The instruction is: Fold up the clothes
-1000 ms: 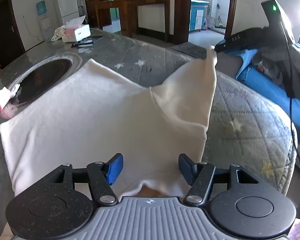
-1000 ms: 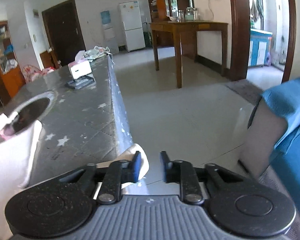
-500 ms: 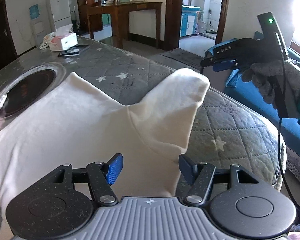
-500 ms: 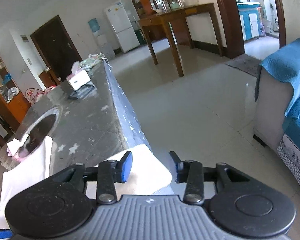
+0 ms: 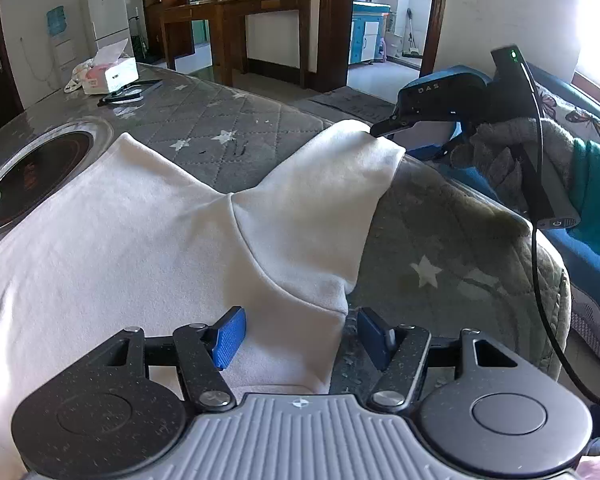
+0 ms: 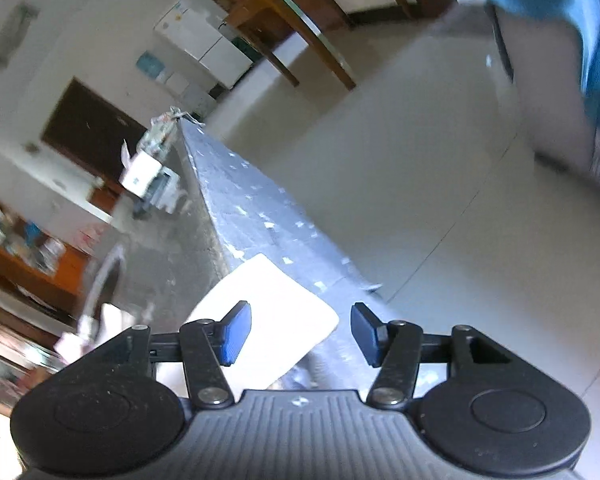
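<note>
You have 1 white garment [image 5: 148,240] spread on the quilted table [image 5: 440,240]. Your left gripper [image 5: 300,332] hovers wide over its hem; your right gripper [image 6: 298,330] is opening around 1 sleeve [image 6: 276,312].

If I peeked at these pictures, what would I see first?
First, a big white garment spread over a grey quilted cover with white stars, one sleeve sticking out toward the cover's right edge. At that sleeve's tip is the right gripper, in a gloved hand, its jaws opening with the cloth between them. The left gripper hangs open over the garment's near corner.
</note>
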{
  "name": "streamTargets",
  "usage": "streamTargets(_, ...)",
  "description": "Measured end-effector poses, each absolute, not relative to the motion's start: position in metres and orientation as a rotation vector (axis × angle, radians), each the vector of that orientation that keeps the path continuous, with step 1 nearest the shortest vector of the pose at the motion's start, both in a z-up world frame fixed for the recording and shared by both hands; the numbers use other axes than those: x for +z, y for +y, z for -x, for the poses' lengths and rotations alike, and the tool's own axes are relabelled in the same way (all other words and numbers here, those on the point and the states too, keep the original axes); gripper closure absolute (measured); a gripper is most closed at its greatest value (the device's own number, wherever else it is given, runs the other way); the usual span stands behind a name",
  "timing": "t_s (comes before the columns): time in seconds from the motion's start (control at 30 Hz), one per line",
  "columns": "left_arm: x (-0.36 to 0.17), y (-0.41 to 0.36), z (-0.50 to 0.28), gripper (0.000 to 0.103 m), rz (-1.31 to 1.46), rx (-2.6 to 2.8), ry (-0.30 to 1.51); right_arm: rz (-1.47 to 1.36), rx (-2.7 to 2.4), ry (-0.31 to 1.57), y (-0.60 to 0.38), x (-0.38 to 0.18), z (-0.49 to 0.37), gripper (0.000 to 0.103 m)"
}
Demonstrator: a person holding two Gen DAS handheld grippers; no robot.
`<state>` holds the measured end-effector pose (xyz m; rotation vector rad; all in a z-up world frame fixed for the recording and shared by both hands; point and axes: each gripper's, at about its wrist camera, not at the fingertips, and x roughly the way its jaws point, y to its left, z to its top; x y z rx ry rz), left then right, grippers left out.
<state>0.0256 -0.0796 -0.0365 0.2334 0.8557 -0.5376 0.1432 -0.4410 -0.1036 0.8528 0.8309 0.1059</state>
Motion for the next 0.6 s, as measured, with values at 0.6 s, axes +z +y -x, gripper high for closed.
streamTargets(0.6, -0.017, -0.013, 0.010, 0.038, -0.124, -0.437, 0.817, -0.358, 0.027, 0.721, -0.398, -0.042, -0.111, 0.061)
